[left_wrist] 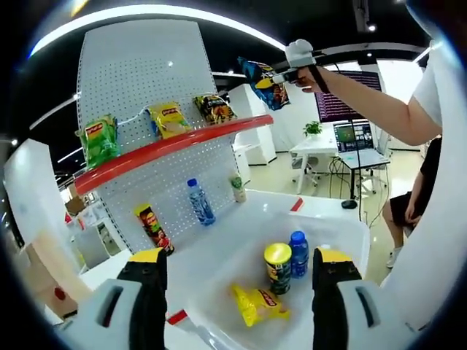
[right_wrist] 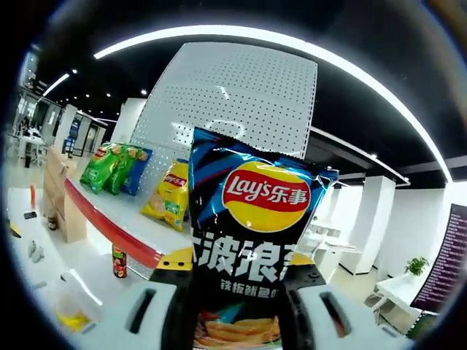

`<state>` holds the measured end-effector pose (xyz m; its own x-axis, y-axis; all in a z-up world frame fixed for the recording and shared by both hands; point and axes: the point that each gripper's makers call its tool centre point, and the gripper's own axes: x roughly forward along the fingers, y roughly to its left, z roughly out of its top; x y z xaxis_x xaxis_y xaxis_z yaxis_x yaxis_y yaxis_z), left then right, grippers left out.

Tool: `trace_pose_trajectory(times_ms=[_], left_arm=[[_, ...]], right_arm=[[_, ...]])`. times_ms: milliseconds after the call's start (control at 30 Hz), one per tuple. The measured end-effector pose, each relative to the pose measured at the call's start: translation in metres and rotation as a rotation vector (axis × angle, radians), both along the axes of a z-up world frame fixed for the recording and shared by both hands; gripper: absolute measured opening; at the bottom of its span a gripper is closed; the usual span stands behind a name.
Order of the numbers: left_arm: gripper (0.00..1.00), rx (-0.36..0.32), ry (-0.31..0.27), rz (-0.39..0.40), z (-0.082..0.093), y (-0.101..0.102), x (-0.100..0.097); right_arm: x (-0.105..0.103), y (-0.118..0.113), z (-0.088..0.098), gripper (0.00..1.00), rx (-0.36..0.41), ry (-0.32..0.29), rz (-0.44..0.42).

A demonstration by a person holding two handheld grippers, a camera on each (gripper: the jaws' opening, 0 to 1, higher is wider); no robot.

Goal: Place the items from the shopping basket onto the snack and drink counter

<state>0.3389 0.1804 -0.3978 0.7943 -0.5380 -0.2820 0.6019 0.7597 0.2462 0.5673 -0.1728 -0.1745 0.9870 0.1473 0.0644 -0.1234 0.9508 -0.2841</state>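
While you hold the left gripper (left_wrist: 238, 284) low over the white shopping basket (left_wrist: 343, 230), its two yellow-tipped jaws stand wide apart with nothing between them. In the gap ahead of them, inside the basket, a yellow snack bag (left_wrist: 257, 303) lies nearest you, a green-lidded can (left_wrist: 278, 267) stands just beyond it, and a blue-capped bottle (left_wrist: 298, 254) stands touching the can's right side. The rest of the basket floor around those three is bare. Further ahead and to the left rises the pegboard counter with its red-edged shelf (left_wrist: 164, 148); a green bag (left_wrist: 99, 138), a yellow bag (left_wrist: 168, 119) and a dark bag (left_wrist: 214, 108) sit on it, spaced apart. Below the shelf stand a water bottle (left_wrist: 200, 202), a small bottle (left_wrist: 238, 187) and a dark can (left_wrist: 153, 227). Up and to the right, your other hand (left_wrist: 310, 75) lifts the right gripper (left_wrist: 281, 76), carrying a blue chip bag (left_wrist: 264, 82) past the shelf's right end.

In the right gripper view, the right gripper (right_wrist: 235, 302) is clamped on that blue Lay's bag (right_wrist: 252, 240), which stands upright between the jaws and covers the middle of the view. Beyond it, to the left, the red shelf edge (right_wrist: 109, 227) runs toward you, carrying green bags (right_wrist: 109, 168) and a yellow bag (right_wrist: 169, 197); the shelf between the yellow bag and your held bag looks bare.
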Motion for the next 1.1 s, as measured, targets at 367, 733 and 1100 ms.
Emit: trace_pose_trajectory(times_ms=[367, 733, 1100], left_arm=[[0.83, -0.013, 0.021, 0.006, -0.005, 0.0, 0.006], [0.82, -0.048, 0.009, 0.036, 0.001, 0.006, 0.004], [0.82, -0.064, 0.017, 0.061, 0.0, 0.014, 0.002]], right_arm=[[0.023, -0.012, 0.016, 0.41, 0.018, -0.013, -0.036], [0.073, -0.006, 0.042, 0.41, -0.025, -0.027, -0.049], [0.109, -0.007, 0.035, 0.41, 0.029, 0.005, -0.047]])
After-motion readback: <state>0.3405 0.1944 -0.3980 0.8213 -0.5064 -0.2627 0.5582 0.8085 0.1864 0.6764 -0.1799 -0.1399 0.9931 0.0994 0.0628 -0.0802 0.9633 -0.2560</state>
